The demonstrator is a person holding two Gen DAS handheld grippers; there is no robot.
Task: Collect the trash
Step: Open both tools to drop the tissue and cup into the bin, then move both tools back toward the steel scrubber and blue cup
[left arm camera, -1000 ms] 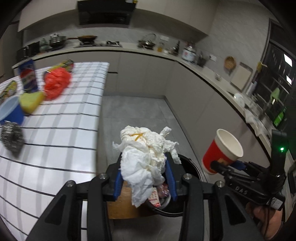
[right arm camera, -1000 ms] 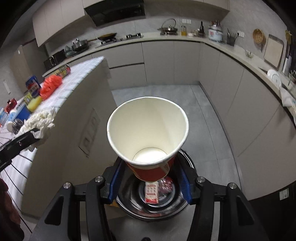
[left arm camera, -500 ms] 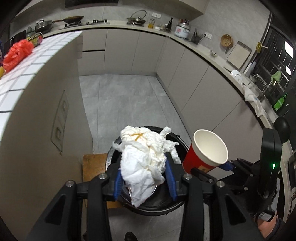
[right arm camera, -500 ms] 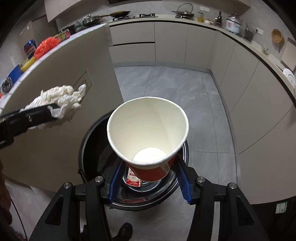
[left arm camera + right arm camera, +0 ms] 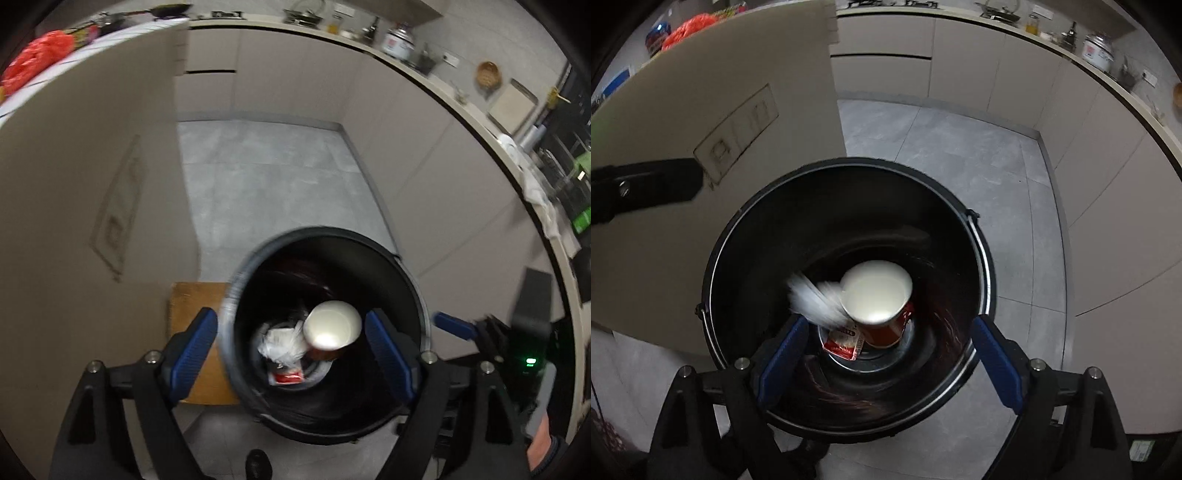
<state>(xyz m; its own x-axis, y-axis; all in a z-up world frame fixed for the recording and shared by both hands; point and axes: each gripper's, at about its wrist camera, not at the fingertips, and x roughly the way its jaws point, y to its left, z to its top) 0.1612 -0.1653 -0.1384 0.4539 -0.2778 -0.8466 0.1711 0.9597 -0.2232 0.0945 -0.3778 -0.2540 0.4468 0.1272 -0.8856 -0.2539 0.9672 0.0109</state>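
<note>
Both grippers, left gripper [image 5: 293, 347] and right gripper [image 5: 886, 354], have black frames, silver screws and ribbed blue fingers [image 5: 192, 347].

A home kitchen, seemingly: stove [image 5: 894, 4], cabinets [image 5: 964, 59], rice cooker [image 5: 398, 40] along the counter [image 5: 436, 85].

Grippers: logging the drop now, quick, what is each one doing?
Left gripper: open, holding nothing, above the bin.
Right gripper: open, holding nothing; the paper cup is inside the bin.
</note>
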